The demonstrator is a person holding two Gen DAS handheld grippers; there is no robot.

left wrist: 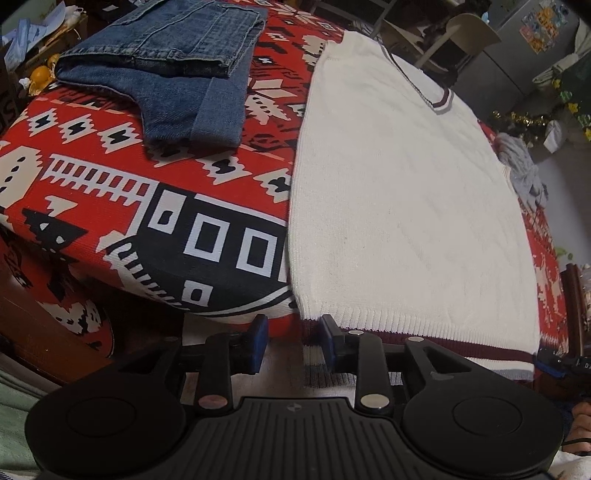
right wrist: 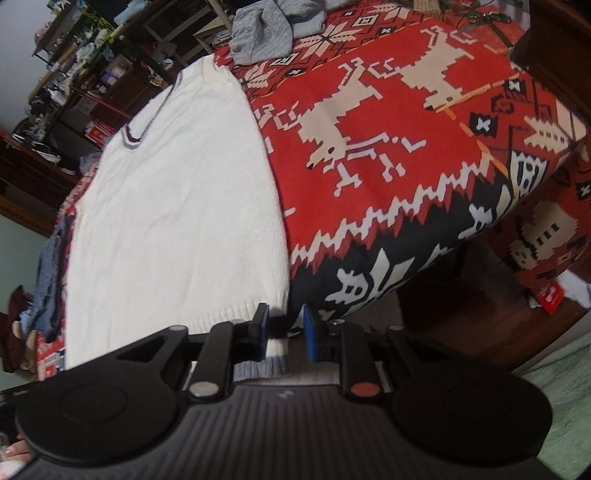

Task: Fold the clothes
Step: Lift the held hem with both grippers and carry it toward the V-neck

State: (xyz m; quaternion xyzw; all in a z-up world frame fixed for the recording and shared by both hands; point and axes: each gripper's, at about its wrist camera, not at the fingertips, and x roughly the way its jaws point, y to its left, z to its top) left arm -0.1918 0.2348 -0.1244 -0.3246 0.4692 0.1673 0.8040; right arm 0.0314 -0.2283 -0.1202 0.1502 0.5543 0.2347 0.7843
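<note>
Two grippers, one at each bottom corner of a white sweater (left wrist: pixel 399 192) lying flat on a red patterned bench (left wrist: pixel 110 155). Left gripper (left wrist: pixel 294 341): fingers wide, at the hem's 7 o'clock corner. Right gripper (right wrist: pixel 284 332): fingers wide, hem corner between them, likely placed for lifting the hem. Folded jeans (left wrist: pixel 166 66) lie at 11 o'clock; grey garment (right wrist: pixel 266 29) beyond.

Both wrist cameras sit low and close at the bed's near edge, facing across it, sharing the white sweater (left wrist: pixel 402 206) (right wrist: pixel 177 221).
</note>
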